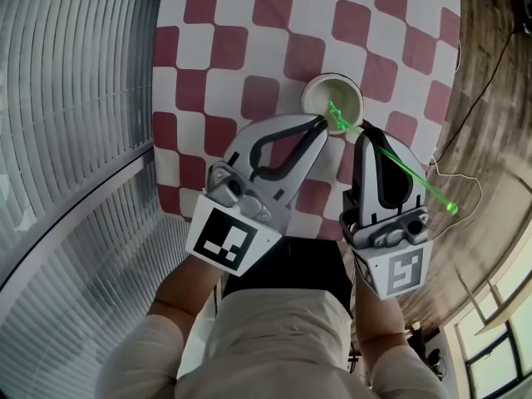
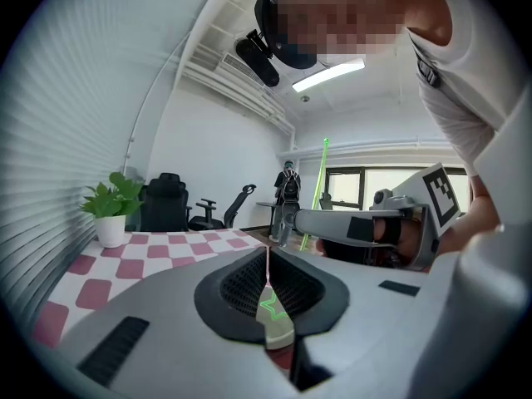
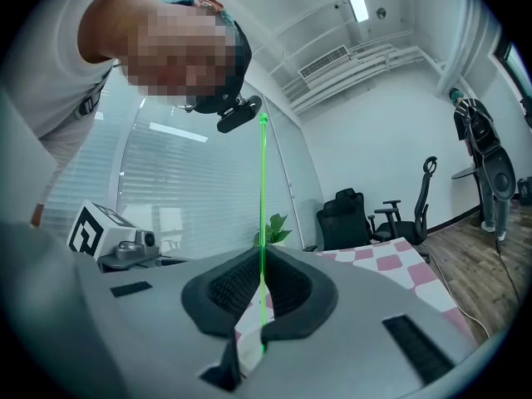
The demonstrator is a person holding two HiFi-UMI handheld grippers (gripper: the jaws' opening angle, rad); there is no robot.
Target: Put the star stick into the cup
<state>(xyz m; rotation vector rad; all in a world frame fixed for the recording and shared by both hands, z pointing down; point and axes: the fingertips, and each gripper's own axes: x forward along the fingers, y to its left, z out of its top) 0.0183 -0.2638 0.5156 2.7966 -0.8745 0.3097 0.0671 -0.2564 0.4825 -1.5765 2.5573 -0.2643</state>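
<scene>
Now my right tool (image 1: 366, 134) is clenched on the star stick (image 1: 401, 170). In the right gripper view the thin green rod runs straight up between the two black pads, which press on it from both sides. In the head view the stick slants from its star (image 1: 336, 115), at 11 o'clock of that tool, to its small ball tip (image 1: 450, 208) out at 4 o'clock, past the table's edge. The star lies over the near rim of the cup (image 1: 312, 98), at the cup's 6 o'clock; I cannot tell whether it has dipped inside. The cup stands upright at 12 o'clock ahead of me on the table (image 1: 208, 73), which wears a red-and-white checked cloth.

My left tool (image 1: 322, 123) comes in from 7 o'clock, and its tips reach the cup's rim just beside the star. Its jaws are drawn together, with only a hairline slit between the pads in the left gripper view. Below that slit the pale cup and the green star show through the gap. Whether the pads pinch the rim I cannot tell. A potted plant (image 2: 110, 210) sits on the table at 9 o'clock in that view, with office chairs (image 2: 170, 202) beyond it.
</scene>
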